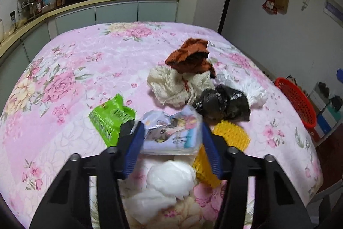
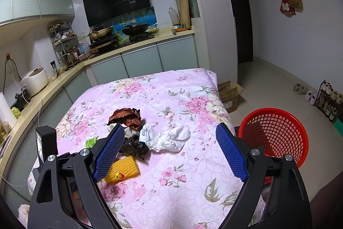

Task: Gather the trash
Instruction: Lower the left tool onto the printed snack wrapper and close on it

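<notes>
On the pink floral cloth [image 1: 85, 70], my left gripper [image 1: 172, 128] is shut on a printed tissue packet [image 1: 171, 136], its blue pads [image 1: 135, 143] pressing both sides. Around it lie a green wrapper [image 1: 111, 119], a yellow foam net [image 1: 232, 136], a black bag [image 1: 225, 104], a cream gauze rag [image 1: 171, 87], a rust-coloured rag [image 1: 190, 57] and white tissue [image 1: 171, 177]. My right gripper [image 2: 170, 130] hangs open above the cloth with nothing between its fingers. Beyond it are the crumpled white paper [image 2: 165, 136], black bag [image 2: 135, 146] and yellow net [image 2: 124, 169].
A red mesh basket [image 2: 276, 136] stands on the floor just off the table's right edge, and shows too as the red basket [image 1: 295, 100] in the left wrist view. A kitchen counter [image 2: 139, 40] runs behind and left. A cardboard box [image 2: 230, 96] sits by the far corner.
</notes>
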